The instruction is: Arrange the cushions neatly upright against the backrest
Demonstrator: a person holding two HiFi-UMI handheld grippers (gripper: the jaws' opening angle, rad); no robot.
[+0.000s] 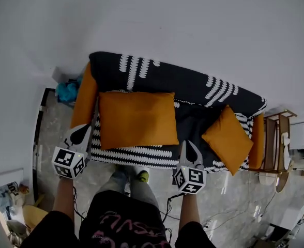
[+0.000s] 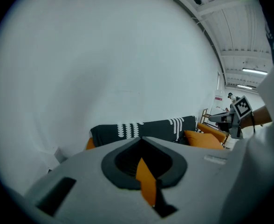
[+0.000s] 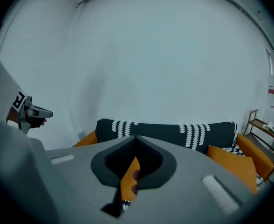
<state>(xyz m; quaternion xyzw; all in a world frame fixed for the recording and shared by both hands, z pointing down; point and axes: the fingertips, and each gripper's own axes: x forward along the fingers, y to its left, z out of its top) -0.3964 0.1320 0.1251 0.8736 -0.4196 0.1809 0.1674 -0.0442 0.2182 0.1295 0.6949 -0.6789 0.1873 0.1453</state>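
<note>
Since both claws are pinched fully closed on nothing, left claw (image 1: 84,131) and right claw (image 1: 187,146) flanking the front corners of the large square orange fabric cushion (image 1: 137,119) on the left seat of the black-and-white patterned sofa (image 1: 193,82), I'd only shove it going in. That could skew it or slide it off the front. The smaller orange cushion (image 1: 228,138) sits tilted by the right arm.

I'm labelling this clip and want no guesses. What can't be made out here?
- Large cushion: in each gripper view, the left gripper or right gripper body hides it, bar an orange sliver.
- Whether it leans on the backrest: head view looks too steeply down.
- Blue thing: head view, sofa arm covers part.
- Shelf items: head view's right edge, too small.
</note>
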